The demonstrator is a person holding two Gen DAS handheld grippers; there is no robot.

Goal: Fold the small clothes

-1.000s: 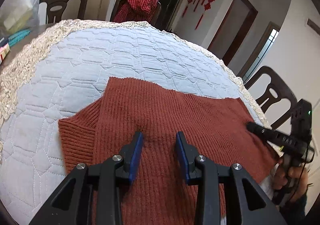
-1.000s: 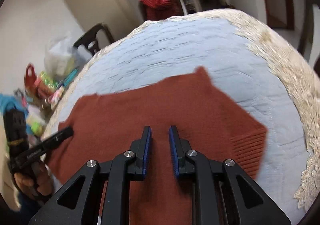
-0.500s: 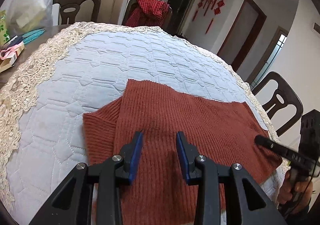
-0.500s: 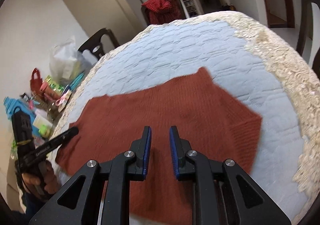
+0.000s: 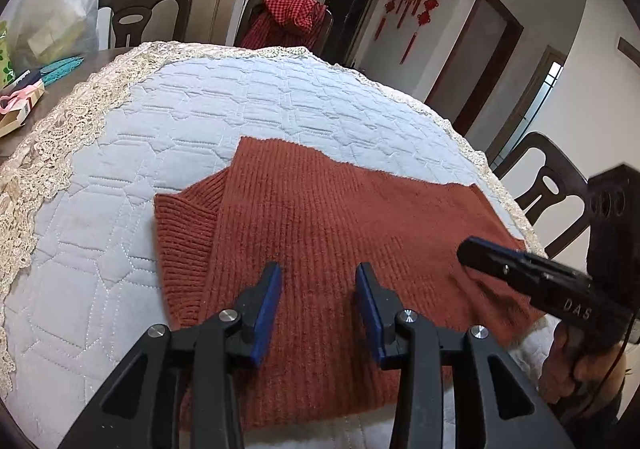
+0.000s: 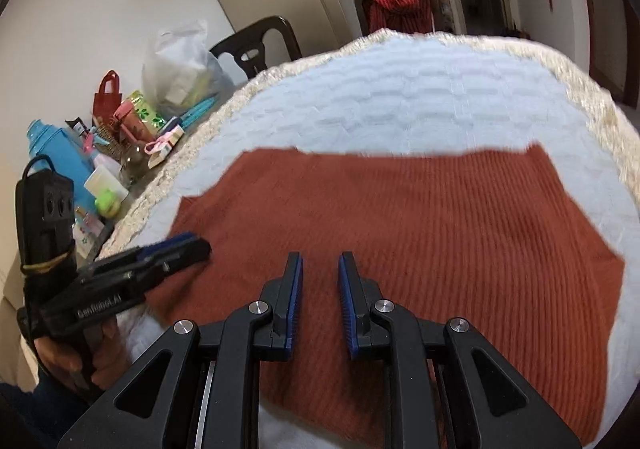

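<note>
Rust knit sweater (image 5: 320,233) lies flat on the quilted table cover (image 5: 120,249), near edge. Left gripper (image 5: 318,305) and right gripper (image 6: 320,301) hover above it, jaws apart, empty. Advise each take a near corner, through both layers, then fold evenly.

The right gripper (image 5: 472,249) carries white letters "DAS" along its side. The left gripper (image 6: 192,245) reads roughly "Genrobot.AI", slightly blurred.

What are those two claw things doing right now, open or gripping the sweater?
Left gripper: open, empty, over the rust sweater.
Right gripper: open, narrower gap, holding nothing.
</note>
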